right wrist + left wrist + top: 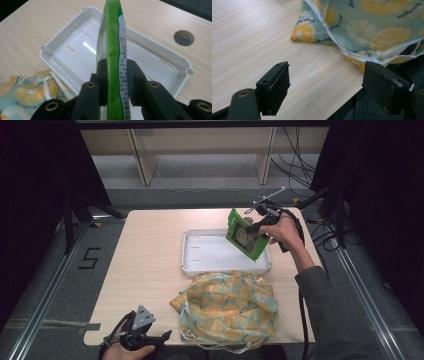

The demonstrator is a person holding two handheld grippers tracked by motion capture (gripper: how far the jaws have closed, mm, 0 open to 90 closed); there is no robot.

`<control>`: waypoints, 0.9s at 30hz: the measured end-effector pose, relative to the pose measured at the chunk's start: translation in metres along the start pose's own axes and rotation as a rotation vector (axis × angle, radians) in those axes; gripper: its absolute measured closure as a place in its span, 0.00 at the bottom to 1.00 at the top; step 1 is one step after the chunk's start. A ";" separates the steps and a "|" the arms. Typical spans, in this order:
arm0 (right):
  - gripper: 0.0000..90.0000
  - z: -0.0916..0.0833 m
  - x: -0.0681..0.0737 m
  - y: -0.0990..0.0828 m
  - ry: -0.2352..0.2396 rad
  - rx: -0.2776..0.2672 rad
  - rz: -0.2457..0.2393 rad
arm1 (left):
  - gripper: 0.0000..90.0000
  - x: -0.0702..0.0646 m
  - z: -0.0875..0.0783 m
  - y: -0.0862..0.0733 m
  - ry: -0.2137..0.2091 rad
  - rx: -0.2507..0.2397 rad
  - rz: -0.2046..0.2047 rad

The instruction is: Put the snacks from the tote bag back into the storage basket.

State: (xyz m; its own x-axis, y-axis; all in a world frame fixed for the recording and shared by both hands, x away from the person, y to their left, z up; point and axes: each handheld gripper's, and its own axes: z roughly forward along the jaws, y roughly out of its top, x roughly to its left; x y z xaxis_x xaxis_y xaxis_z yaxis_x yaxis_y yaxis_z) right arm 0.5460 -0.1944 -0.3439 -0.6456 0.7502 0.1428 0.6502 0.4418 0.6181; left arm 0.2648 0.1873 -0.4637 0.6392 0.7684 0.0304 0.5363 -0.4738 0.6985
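Right gripper [256,226]: jaws clamped on a green snack packet [244,234], pads pressing both flat faces; seen edge-on in the right gripper view [113,62].
Packet position: held tilted in the air above the right end of the white tray [200,265], not touching it.
Tray: shallow, white, slotted floor, sits on the wooden table [150,250] beyond the bag.
Left gripper [150,340]: jaws spread wide with nothing between them, low over the near table edge.
Fabric bag [227,307]: lemon print, crumpled, lies at the near edge, just beside the left gripper; its corner [304,31] rests flat on the wood.
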 end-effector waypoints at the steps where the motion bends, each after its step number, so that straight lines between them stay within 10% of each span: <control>1: 0.84 0.001 -0.002 0.000 -0.005 -0.002 -0.002 | 0.23 0.002 0.000 0.001 0.014 -0.012 0.041; 5: 0.84 0.010 -0.007 0.003 -0.026 0.005 0.041 | 0.23 -0.003 -0.001 -0.001 0.003 0.012 -0.050; 27: 0.84 0.059 -0.037 0.017 -0.136 -0.040 0.184 | 0.23 -0.004 -0.001 -0.002 -0.014 0.000 -0.040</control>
State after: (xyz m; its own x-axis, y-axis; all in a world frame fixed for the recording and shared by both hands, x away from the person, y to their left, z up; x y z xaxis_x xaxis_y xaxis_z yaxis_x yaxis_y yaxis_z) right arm 0.6045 -0.1858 -0.3843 -0.4558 0.8770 0.1522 0.7339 0.2735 0.6218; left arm 0.2608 0.1854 -0.4642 0.6250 0.7806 -0.0076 0.5618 -0.4430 0.6986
